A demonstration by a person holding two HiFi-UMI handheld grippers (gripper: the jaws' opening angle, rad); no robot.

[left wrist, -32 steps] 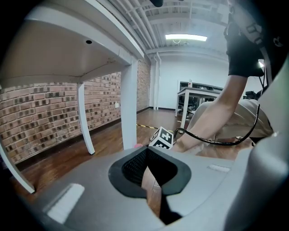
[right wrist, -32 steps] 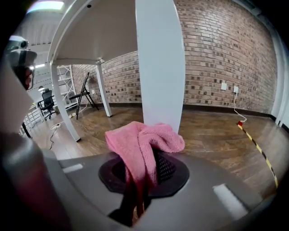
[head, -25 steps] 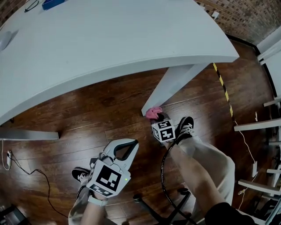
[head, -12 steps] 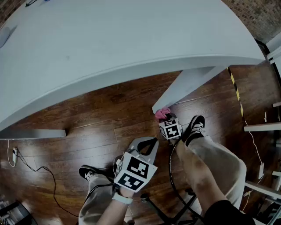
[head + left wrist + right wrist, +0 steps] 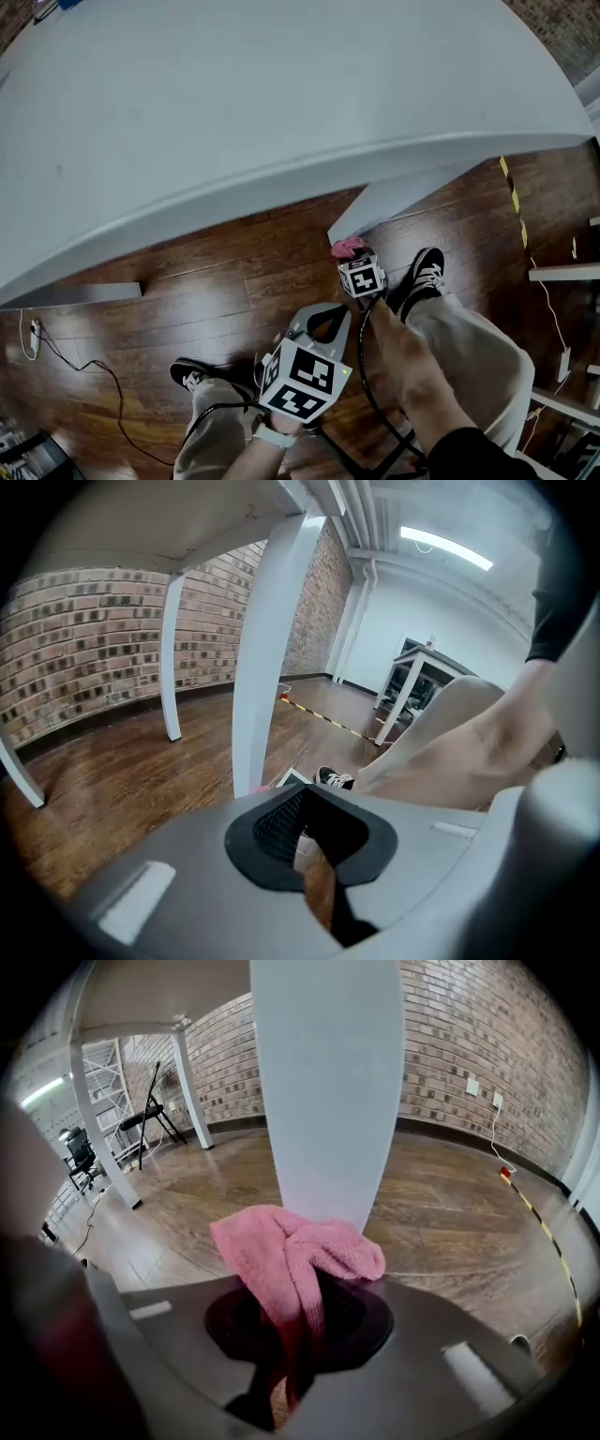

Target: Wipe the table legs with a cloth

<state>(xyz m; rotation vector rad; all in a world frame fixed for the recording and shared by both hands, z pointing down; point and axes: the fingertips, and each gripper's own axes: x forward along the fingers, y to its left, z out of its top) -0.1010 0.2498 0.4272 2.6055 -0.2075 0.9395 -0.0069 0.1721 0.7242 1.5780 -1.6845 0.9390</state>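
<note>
Wiping low on the leg [image 5: 323, 1101], by the look of it. The right gripper [image 5: 300, 1330] is clamped on the pink cloth [image 5: 298, 1251], which bunches up above the jaws. The wad sits against the leg's near face or just short of it; contact can't be confirmed. The head view puts the cloth at the leg's foot, close to the floor [image 5: 216, 272] and under the tabletop [image 5: 281, 112].

The left gripper [image 5: 328, 319] has its jaws drawn together on nothing. It is held back beside the right forearm, apart from the leg.

Doing this step well, as I judge it:
- Press the wad flat on the face before stroking, since only a small lump is exposed.
- Follow the leg's slant upward so the pressure stays even.
- Roll the wrist to reach the side faces and edges.
- Grip looks firm, but a loose tail hangs down through the jaws and could snag.
- Mind the shoe [image 5: 424, 272] just beside the gripper.
</note>
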